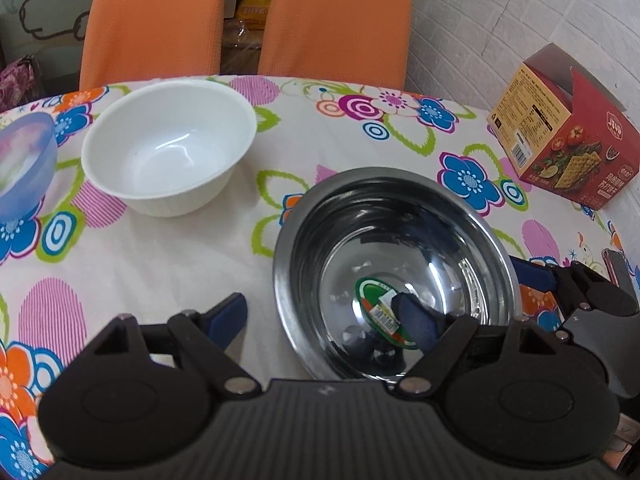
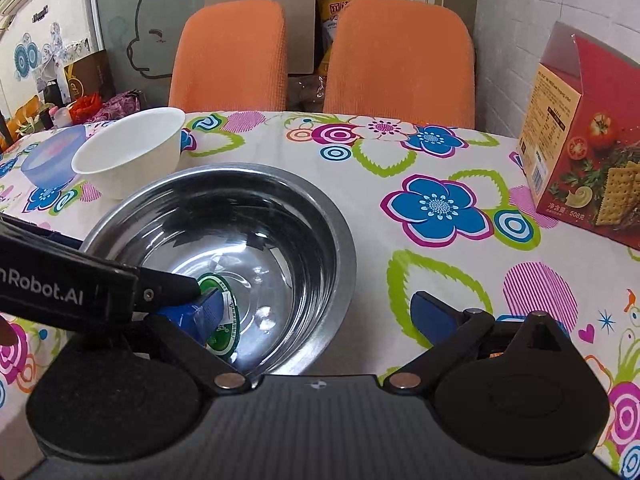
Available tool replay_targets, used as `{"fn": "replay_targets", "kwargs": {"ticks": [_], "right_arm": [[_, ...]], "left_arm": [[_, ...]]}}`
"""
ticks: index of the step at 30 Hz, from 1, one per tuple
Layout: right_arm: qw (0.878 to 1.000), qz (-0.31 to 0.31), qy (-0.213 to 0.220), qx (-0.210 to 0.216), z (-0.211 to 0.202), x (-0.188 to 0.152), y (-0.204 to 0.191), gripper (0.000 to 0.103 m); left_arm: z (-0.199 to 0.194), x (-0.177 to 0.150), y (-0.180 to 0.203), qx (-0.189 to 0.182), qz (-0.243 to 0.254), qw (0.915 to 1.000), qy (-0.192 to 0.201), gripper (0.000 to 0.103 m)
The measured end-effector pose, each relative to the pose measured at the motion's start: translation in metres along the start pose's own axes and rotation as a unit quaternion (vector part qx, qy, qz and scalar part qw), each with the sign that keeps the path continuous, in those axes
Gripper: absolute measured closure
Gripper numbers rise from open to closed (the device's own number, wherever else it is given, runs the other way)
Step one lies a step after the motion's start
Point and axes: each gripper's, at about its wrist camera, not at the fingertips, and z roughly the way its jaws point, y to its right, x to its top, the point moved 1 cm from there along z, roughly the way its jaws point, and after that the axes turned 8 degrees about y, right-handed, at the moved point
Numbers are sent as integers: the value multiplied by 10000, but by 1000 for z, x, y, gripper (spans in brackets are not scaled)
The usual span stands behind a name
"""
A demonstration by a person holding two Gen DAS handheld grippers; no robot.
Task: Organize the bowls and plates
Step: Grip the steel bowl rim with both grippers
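Steel bowl (image 1: 394, 276) upright on table (image 1: 168, 264), toward near edge, green sticker (image 1: 384, 312) on its floor. Left claw (image 1: 320, 320) spread wide, straddling bowl's rim: one finger inside, one outside on cloth. Right claw (image 2: 316, 316) likewise spread wide across opposite rim, gripping nothing. White bowl (image 1: 168, 148) just beyond steel bowl toward far edge; blue bowl (image 1: 24, 160) beside it. Cracker box (image 2: 580, 144) near right edge. Two orange chairs (image 2: 400, 60) behind far edge.
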Motion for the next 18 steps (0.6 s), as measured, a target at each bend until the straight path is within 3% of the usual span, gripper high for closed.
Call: {"fn": "replay_targets", "kwargs": {"ticks": [12, 15, 16, 18], "right_arm": [[9999, 97, 84, -39, -4, -4, -3, 17], [9998, 82, 150, 110, -8, -5, -4, 20], [9998, 53, 132, 119, -9, -5, -6, 21], [9999, 50, 109, 95, -11, -5, -12, 24]], "left_arm": [[0, -2, 3, 37, 144, 9999, 48, 25], [-1, -4, 8, 168, 421, 9990, 48, 42], [-2, -5, 9, 149, 482, 9987, 58, 60], [-4, -5, 9, 10, 489, 9988, 2, 77]]}}
